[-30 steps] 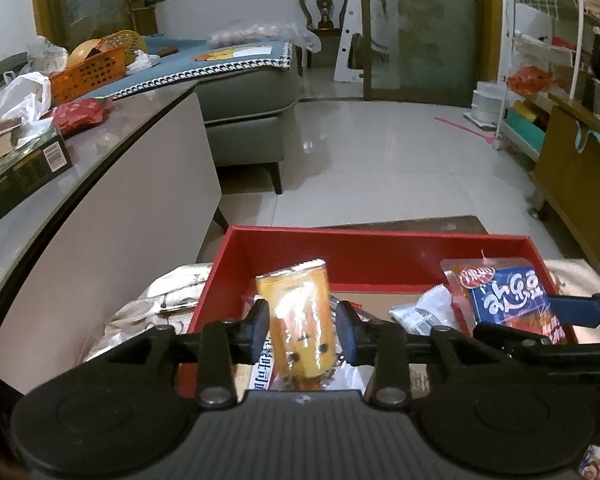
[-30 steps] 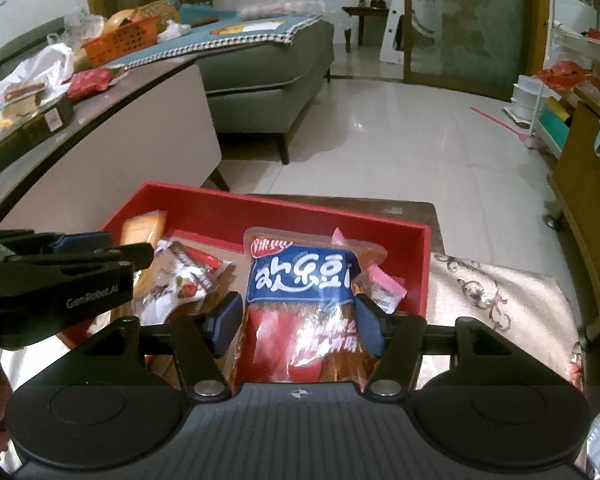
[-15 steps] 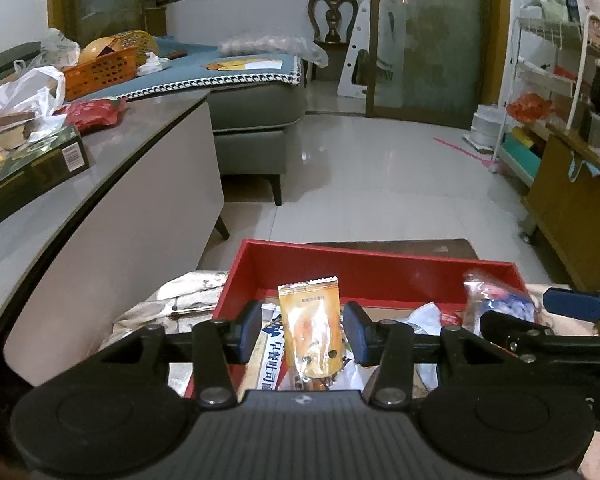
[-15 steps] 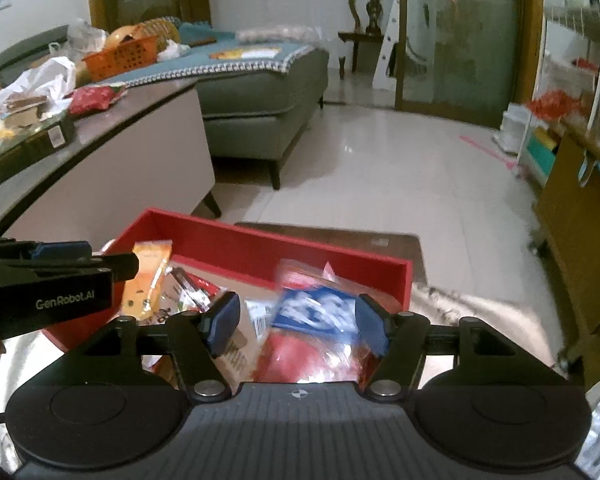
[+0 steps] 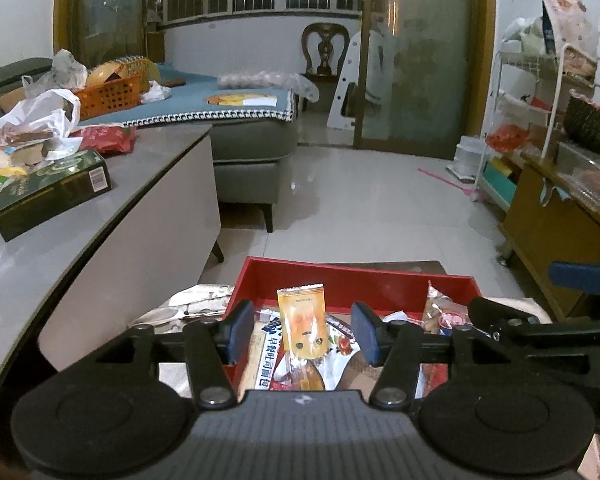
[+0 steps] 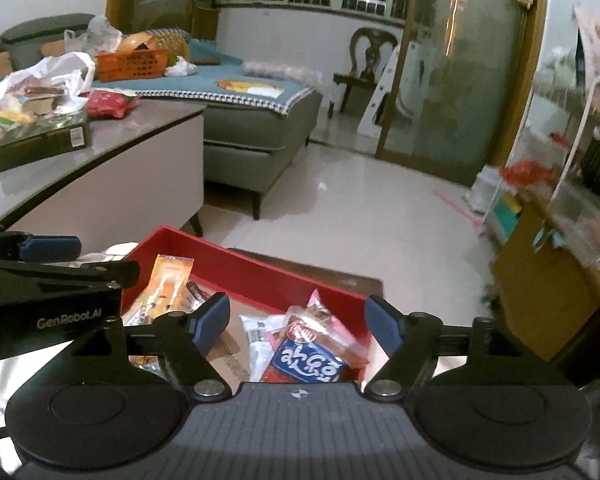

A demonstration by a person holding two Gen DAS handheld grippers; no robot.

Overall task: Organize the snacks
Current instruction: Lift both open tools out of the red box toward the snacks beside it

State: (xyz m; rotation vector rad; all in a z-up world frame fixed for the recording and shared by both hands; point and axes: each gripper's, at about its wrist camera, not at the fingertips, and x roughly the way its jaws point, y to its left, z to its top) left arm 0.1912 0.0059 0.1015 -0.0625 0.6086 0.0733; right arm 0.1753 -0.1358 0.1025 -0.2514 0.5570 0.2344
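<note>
A red box holds several snack packets. An orange packet leans among the other snacks at the box's left side. A red and blue packet lies at the right side of the box. My left gripper hovers above the box, open, with the orange packet seen between its fingers but not touched. My right gripper is open and empty above the red and blue packet. The left gripper's body shows at the left of the right wrist view.
A grey counter on the left carries a dark green box, a red bag and white plastic bags. A grey sofa stands behind. A wooden cabinet and wire rack are at the right. A patterned cloth lies under the box.
Both grippers have opened and let go: the orange packet and the red and blue packet now rest in the red box. Both grippers have lifted and pulled back.
</note>
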